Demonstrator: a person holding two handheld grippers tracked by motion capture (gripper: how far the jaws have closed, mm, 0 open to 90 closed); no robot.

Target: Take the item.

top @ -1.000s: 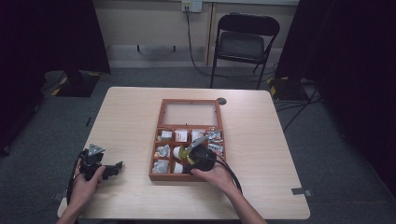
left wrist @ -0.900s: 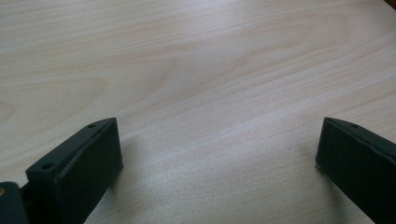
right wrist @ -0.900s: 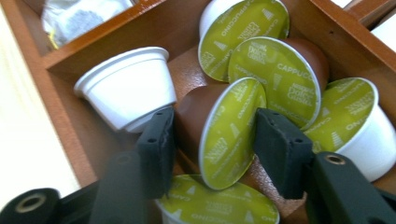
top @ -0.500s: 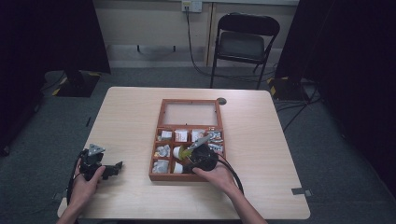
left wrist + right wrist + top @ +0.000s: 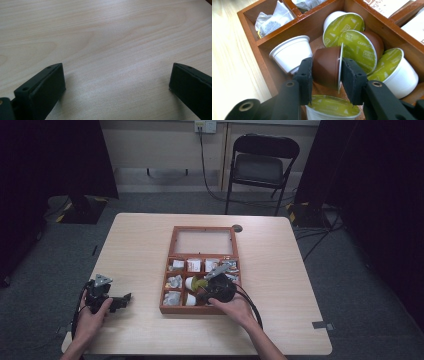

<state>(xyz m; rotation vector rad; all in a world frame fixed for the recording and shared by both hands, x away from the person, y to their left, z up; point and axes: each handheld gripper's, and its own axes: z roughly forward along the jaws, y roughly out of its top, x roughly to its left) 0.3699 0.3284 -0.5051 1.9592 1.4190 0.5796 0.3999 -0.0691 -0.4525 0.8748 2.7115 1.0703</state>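
An open wooden box with small compartments lies mid-table. My right gripper reaches into its near middle compartment. Its jaws have just been closing and now press on a brown coffee capsule with a green foil lid, one pad on its base and one on its lid; in the right gripper view the gripper holds it just above the other capsules. My left gripper rests near the table's front left corner. Seen from the left gripper view, it is open over bare wood.
Several more capsules lie around the held one: a white one and green-lidded ones. A tea bag fills the neighbouring compartment. The box's glass lid lies open behind. A folding chair stands beyond the table.
The right hand has shifted only slightly inside the box. The left hand and its gripper have stayed where they were.
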